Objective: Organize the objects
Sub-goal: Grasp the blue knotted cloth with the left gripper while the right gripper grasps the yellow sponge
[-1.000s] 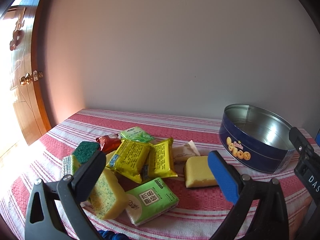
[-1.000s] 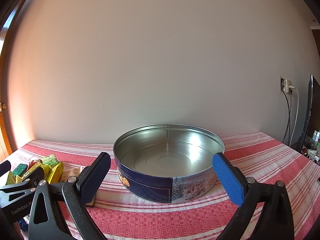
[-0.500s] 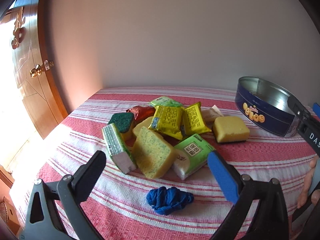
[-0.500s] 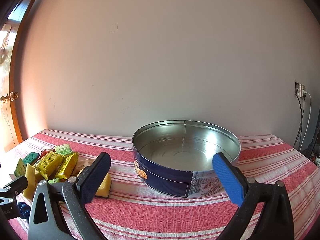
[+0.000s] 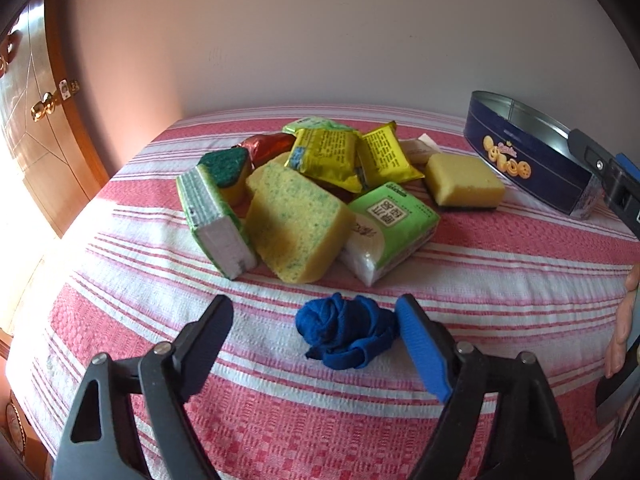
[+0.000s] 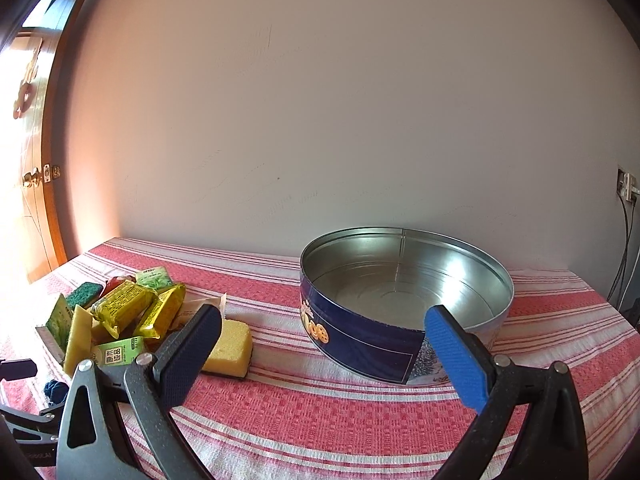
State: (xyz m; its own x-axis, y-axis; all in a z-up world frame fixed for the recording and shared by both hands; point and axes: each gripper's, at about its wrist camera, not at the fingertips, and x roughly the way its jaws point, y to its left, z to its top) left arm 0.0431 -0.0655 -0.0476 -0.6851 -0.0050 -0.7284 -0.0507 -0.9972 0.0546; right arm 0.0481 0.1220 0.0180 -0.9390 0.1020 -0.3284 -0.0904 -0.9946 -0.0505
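A balled-up blue cloth [image 5: 344, 332] lies on the striped tablecloth, in front of a pile of sponges and packets. My left gripper [image 5: 314, 308] points down at it and its jaws are closing. The cloth sits between them, close against the blue right pad [image 5: 420, 344]; the black left pad stands well clear. The pile holds a large yellow sponge [image 5: 296, 220], a green tissue pack [image 5: 392, 224] and yellow packets [image 5: 326, 156]. My right gripper [image 6: 323, 314] hangs open and empty before the round blue cookie tin [image 6: 400, 292], which has nothing inside.
A yellow sponge with a dark underside [image 6: 230, 346] lies between the pile and the tin [image 5: 528, 160]. A wooden door [image 5: 36, 120] stands at the left and a wall runs along the table's far edge. A person's hand [image 5: 624, 320] shows at the right edge.
The left gripper has tipped downward and come in over the blue cloth, and its jaws have narrowed. The right view has swung left, so the tin now sits further right.
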